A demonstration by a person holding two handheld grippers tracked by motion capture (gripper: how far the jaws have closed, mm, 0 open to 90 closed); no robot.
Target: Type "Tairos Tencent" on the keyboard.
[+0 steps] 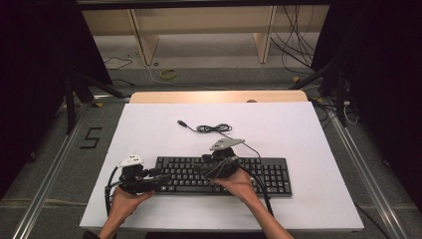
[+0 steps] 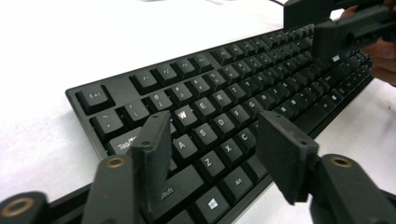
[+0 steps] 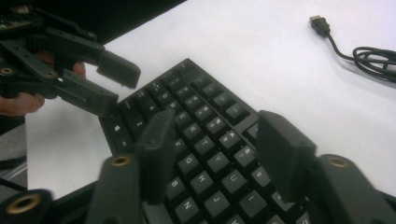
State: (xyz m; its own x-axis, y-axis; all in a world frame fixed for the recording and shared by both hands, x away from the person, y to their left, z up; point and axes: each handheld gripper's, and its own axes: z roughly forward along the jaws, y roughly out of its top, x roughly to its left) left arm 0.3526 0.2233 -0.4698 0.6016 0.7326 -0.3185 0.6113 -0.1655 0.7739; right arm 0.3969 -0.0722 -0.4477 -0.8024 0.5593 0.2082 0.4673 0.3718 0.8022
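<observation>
Item: keyboard (image 1: 224,175), black plastic, full-size with number pad, low flat rectangular slab. Keycaps matte, slightly dished, white legends. It lies flat on the white tabletop (image 1: 298,134), under and just ahead of both sets of fingers.

Left gripper (image 2: 212,144): fingers spread wide with nothing between them, poised above the letter keys at the keyboard's Esc end; whether they graze a keycap cannot be told. Fingers are flat, black, hard-looking blocks with squared edges and brass-coloured pivot pins behind them.

Right gripper (image 3: 212,149): fingers likewise wide and holding nothing, hovering over the middle letter rows. A grey three-cornered plate sits on top in the high view.

Cable (image 1: 215,129): thin, black, rubbery, loosely coiled, ending in a USB plug (image 3: 320,23) lying free on the tabletop, well beyond the right fingers.

Tabletop: smooth, white, matte sheet, probably offering little friction.

Risks, as judged:
- Neither gripper has hold; a close onto the keycaps rather than the case edges could press keys or lever a cap off.
- Smooth plastic edges against hard fingers may slip; the slab could skate across the sheet if pushed from one end.
- A lift by one end would tilt the long body.
- The loose coil could drag or snag if the keyboard is moved.
</observation>
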